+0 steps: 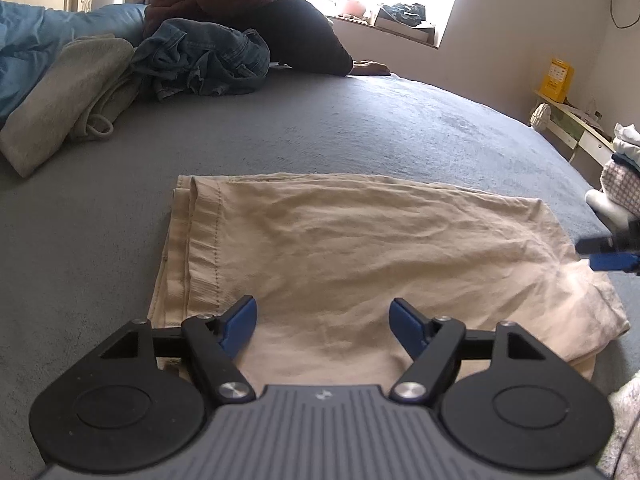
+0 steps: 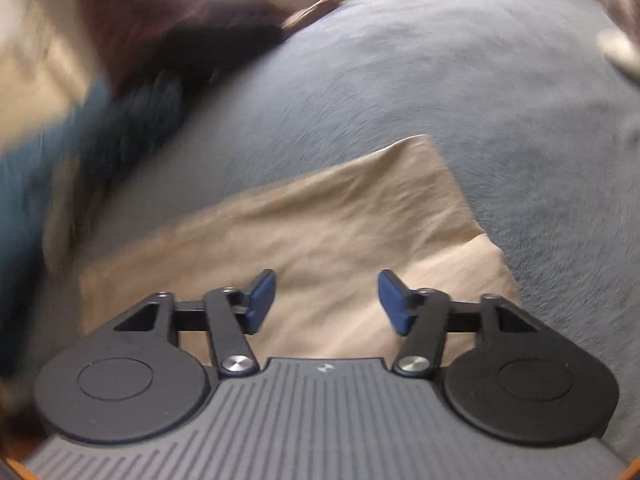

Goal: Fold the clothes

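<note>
A folded beige garment [image 1: 360, 248] lies flat on the grey bed cover [image 1: 360, 120], hemmed edge to the left. My left gripper [image 1: 324, 312] hovers open over its near edge, nothing between its blue pads. The tip of the other gripper [image 1: 608, 252] pokes in at the far right of the left wrist view, just above the cloth's right end. In the blurred right wrist view, my right gripper [image 2: 326, 292] is open above the same beige garment [image 2: 320, 232], near its right corner, with nothing held.
At the back left lie a crumpled pair of jeans [image 1: 204, 60], a folded pale towel-like garment [image 1: 68, 96] and blue bedding [image 1: 40, 48]. A person [image 1: 256, 12] sits at the bed's far edge by the window. A pile of clothes [image 1: 624, 160] stands at right.
</note>
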`<state>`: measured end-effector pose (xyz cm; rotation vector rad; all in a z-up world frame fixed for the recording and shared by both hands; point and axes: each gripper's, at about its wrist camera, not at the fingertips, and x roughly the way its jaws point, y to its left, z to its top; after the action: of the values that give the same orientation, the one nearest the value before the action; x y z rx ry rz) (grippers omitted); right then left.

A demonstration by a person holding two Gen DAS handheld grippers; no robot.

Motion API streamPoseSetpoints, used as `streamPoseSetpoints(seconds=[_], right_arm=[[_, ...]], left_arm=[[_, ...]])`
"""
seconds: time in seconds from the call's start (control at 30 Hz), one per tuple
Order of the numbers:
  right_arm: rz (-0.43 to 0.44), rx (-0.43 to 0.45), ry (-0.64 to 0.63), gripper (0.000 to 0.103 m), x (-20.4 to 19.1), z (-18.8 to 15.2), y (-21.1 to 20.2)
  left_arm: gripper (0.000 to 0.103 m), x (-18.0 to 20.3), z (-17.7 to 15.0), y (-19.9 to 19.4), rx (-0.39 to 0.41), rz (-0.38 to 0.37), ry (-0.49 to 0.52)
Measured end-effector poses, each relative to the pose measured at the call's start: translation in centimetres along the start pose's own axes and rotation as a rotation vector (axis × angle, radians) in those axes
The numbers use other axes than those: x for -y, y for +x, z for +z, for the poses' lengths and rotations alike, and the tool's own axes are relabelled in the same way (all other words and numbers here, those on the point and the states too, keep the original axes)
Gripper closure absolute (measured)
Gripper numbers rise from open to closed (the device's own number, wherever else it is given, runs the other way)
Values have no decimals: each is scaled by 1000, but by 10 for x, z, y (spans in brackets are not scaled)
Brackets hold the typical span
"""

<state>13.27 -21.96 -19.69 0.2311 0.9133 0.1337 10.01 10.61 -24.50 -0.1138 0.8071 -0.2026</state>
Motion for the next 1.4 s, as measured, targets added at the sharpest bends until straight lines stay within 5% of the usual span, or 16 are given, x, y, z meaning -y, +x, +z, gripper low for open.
streamPoseSetpoints(seconds=[0.17,0.7,1.07,1.23,1.4], right_arm=[[-49,-188,-245,43,-14,-5,12],[-46,-387,-251,38,17,-11,18],[31,-234,-259,37,-17,29,-4],[-60,-263,-129,38,31,31,27],[-13,-258,56,40,70,30,27]], left_arm=[[28,-1,1,1,-3,0,-9],[28,-2,-2,1,16,-3,-6],[28,-3,-1,-2,14,-5,-17],[28,-7,-3,-3,22,-18,-22],[28,-6,-3,-2,19,-14,7]])
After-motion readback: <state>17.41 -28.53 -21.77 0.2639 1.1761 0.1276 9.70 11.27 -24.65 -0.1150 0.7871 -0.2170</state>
